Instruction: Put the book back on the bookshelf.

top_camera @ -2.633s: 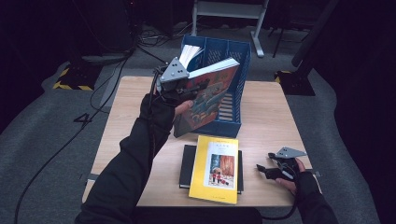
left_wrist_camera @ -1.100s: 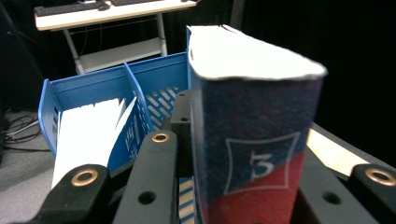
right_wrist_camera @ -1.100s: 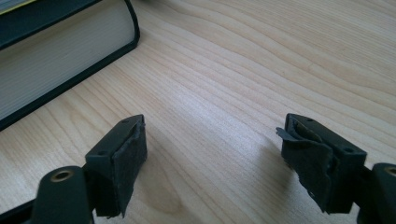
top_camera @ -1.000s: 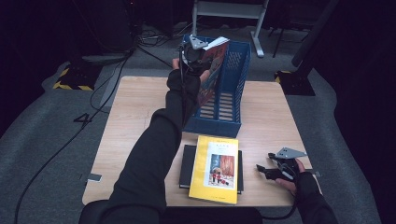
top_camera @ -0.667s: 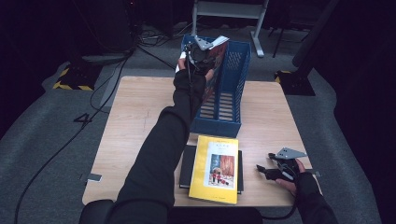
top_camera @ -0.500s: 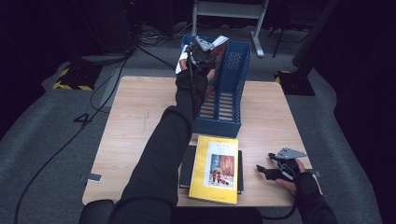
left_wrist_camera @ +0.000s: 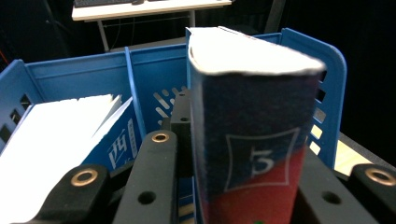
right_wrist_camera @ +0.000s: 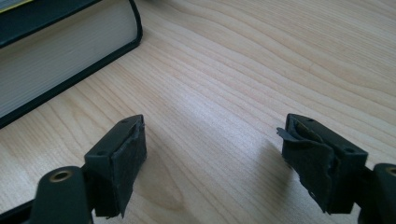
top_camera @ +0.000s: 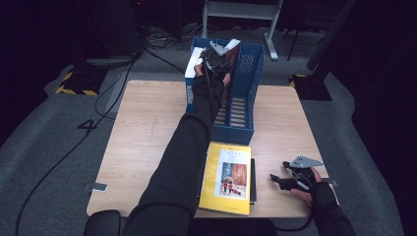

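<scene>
My left gripper (top_camera: 216,54) (left_wrist_camera: 238,186) is shut on a book with a blue and red spine marked "3" (left_wrist_camera: 254,140) (top_camera: 231,48). The book stands upright, spine toward the camera, in a slot of the blue file rack (top_camera: 243,125) (left_wrist_camera: 154,65) at the table's far side. A white-paged blue book (top_camera: 193,61) (left_wrist_camera: 60,135) leans in the slot to its left. My right gripper (top_camera: 278,179) (right_wrist_camera: 212,163) rests open on the wooden table near the front right, nothing between its jaws.
A yellow book (top_camera: 227,177) lies on a thick black book (top_camera: 253,172) (right_wrist_camera: 56,60) at the table's front, just left of the right gripper. Cables run over the floor to the left, and a white stand is behind the rack.
The left hand swung the book from a tilt in front of the rack to upright, then carried it farther back and lower into the rack. The right gripper stayed still.
</scene>
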The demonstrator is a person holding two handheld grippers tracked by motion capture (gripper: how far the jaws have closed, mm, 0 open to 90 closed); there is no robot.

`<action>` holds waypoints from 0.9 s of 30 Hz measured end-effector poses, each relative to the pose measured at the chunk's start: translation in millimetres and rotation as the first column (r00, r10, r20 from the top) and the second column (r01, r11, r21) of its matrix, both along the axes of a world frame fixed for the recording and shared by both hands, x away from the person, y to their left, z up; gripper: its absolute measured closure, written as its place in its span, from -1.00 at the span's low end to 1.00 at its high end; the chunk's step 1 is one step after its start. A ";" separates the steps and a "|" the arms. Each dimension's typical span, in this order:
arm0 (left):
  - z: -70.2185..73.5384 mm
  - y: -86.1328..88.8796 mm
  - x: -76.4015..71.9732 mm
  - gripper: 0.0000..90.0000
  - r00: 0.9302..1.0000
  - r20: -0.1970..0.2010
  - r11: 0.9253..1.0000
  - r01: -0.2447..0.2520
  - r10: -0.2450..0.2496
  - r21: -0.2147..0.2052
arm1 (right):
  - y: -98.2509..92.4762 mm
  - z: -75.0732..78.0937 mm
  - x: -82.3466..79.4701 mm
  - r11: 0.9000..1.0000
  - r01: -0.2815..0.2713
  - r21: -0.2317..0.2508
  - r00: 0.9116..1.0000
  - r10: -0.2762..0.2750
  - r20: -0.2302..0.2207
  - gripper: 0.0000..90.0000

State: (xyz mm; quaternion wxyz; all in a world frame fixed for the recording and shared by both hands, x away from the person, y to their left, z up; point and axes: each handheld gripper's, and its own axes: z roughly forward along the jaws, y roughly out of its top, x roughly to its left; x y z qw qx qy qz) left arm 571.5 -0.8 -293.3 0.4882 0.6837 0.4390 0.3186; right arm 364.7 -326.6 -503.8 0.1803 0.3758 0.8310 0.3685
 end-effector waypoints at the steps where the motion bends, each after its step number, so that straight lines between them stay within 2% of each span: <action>1: -1.0 -0.4 0.4 0.64 1.000 0.001 1.000 -0.004 0.004 -0.004 | -0.1 -0.1 0.1 1.000 -0.001 0.001 1.000 0.001 0.000 -0.51; 11: -15.1 -3.3 7.6 0.64 1.000 -0.002 1.000 -0.021 0.021 0.001 | -0.1 -0.1 -0.7 1.000 -0.002 0.000 1.000 0.002 0.000 -0.51; 18: -21.4 -5.2 6.6 0.64 0.999 0.017 1.000 -0.031 0.031 0.000 | -0.5 0.1 -0.9 1.000 -0.005 -0.002 1.000 0.005 -0.002 -0.51; 23: -27.7 -7.2 5.4 0.64 0.999 0.017 0.999 -0.029 0.029 0.022 | -0.2 0.0 -1.1 1.000 -0.003 0.000 1.000 0.003 -0.001 -0.51; 27: -33.4 -5.1 5.0 0.64 1.000 0.010 1.000 -0.024 0.024 0.007 | -0.2 0.0 -1.2 1.000 -0.002 0.000 1.000 0.002 -0.002 -0.51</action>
